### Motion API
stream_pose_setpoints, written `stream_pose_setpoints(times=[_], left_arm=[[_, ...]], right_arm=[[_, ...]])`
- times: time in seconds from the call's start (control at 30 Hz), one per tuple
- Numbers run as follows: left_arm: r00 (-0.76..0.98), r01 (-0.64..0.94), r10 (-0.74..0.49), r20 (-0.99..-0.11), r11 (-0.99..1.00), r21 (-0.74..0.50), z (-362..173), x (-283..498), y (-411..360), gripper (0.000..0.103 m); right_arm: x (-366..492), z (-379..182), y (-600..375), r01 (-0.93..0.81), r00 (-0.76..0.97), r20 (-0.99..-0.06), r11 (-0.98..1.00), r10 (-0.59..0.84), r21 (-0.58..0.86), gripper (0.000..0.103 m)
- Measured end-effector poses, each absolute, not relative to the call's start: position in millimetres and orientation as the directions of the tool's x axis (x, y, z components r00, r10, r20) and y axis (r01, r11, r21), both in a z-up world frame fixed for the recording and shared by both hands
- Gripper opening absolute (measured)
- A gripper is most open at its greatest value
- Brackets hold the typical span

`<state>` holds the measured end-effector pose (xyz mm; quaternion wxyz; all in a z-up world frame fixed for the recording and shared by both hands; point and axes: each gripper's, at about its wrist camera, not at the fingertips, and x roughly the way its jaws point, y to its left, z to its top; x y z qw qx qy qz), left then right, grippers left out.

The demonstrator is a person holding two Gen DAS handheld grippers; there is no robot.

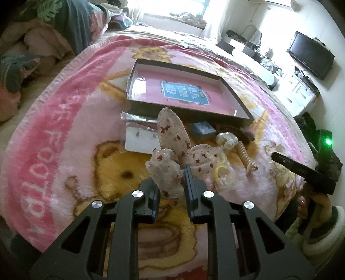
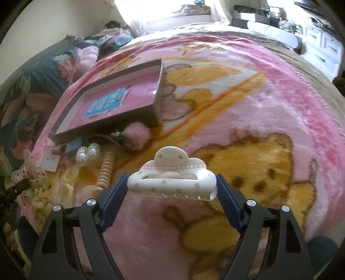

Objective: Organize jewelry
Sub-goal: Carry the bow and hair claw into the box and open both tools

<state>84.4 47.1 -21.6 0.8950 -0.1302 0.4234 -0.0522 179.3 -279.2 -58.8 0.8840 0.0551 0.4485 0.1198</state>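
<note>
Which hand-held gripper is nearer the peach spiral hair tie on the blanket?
Left. The left hand-held gripper, gripping the fabric bow, sits just beside the spiral hair tie. The right hand-held gripper, gripping the cloud clip, is farther off.

A pink bear blanket (image 1: 71, 133) covers the bed. Beyond it, a window (image 1: 172, 8); right of it, a TV (image 1: 310, 55) above white drawers (image 1: 298, 90).

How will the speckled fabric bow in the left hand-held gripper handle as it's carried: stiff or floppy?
Probably floppy: the fabric bow is thin cloth, and its loops bend unevenly above the shut left hand-held gripper. It looks light for its size. Its loose loops may brush the box rim when lowered in.
</note>
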Motion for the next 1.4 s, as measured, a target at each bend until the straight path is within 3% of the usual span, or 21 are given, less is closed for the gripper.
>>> stream_pose_setpoints(times=[0.73,1.03,1.4], left_arm=[[0.686,0.082,-0.214,-0.695,0.972,-0.218,48.8,121.7,28.5,0.013],[0.724,0.083,-0.196,-0.661,0.977,-0.198,72.3,153.0,38.6,0.014],[0.719,0.056,-0.180,-0.671,0.978,-0.202,58.4,213.2,51.4,0.014]], right_arm=[[181.3,54.4,-275.6,-0.269,0.716,-0.602,0.936,0.352,0.227,0.080],[198.9,67.0,-239.2,-0.334,0.706,-0.594,0.921,0.387,0.203,0.080],[228.5,56.7,-192.0,-0.394,0.677,-0.613,0.904,0.408,0.166,0.080]])
